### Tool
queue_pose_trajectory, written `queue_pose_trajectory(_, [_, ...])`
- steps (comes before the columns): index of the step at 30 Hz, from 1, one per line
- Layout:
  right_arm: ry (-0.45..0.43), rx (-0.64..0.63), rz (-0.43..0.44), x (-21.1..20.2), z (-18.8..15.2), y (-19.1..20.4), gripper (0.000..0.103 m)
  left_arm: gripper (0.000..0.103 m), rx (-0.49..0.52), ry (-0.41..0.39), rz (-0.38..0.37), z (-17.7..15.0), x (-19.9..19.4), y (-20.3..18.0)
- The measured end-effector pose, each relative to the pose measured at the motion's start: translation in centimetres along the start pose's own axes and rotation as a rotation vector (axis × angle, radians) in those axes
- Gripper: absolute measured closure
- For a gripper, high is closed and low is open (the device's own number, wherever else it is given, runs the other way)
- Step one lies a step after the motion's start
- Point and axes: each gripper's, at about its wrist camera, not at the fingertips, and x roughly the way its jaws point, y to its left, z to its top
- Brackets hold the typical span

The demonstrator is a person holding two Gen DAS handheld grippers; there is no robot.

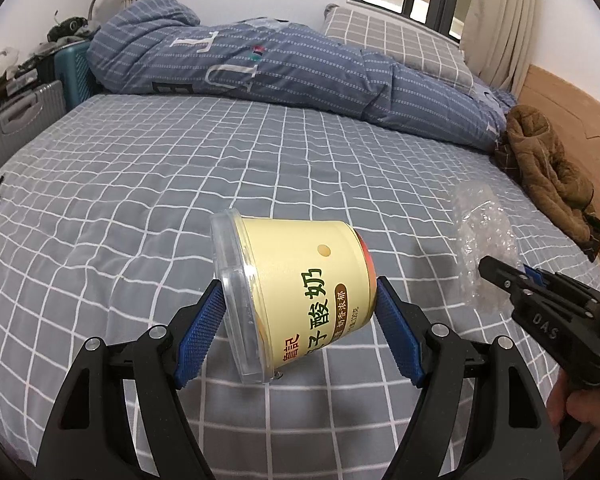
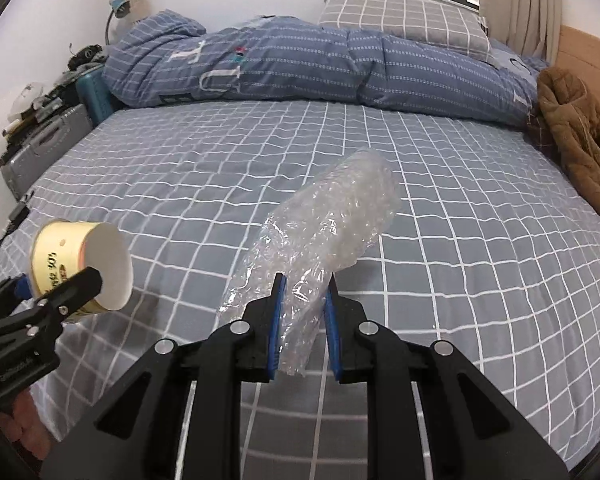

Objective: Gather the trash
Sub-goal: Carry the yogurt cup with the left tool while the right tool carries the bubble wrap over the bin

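Note:
A cream yogurt cup (image 1: 296, 292) with a clear lid lies on its side between the blue pads of my left gripper (image 1: 300, 300), held above the bed. It also shows in the right wrist view (image 2: 84, 264), with the left gripper (image 2: 54, 294) around it. My right gripper (image 2: 305, 286) is shut on a crumpled piece of clear bubble wrap (image 2: 328, 224), held above the bed. In the left wrist view the bubble wrap (image 1: 484, 236) sticks up from the right gripper (image 1: 500, 276) at the right edge.
The grey checked bed sheet (image 1: 180, 168) fills both views. A blue folded duvet (image 1: 260, 64) and a checked pillow (image 1: 396, 40) lie at the far side. A brown jacket (image 1: 548, 168) lies at the right by the wooden headboard (image 1: 572, 100). Suitcases (image 1: 24, 120) stand at the left.

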Motion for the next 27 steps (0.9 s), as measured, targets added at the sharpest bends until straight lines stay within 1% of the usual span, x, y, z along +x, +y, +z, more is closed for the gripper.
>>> queue_pose_trajectory(8, [-0.001,-0.006,-0.004,-2.6,-1.9,-0.1,0.085,0.03,0.018,-0.014,-0.015,-1.1,-2.8,-1.0])
queue_pose_trajectory(18, [-0.028,-0.015,0.009,-6.8,-4.0,0.9,0.085,0.03,0.048,-0.011,-0.005,-2.9,-5.4,-1.7])
queue_pose_trajectory(27, [-0.033,-0.028,0.013,-10.0,-6.6,1.8,0.085,0.03,0.054,0.004,-0.001,-5.4,-7.8,-1.8])
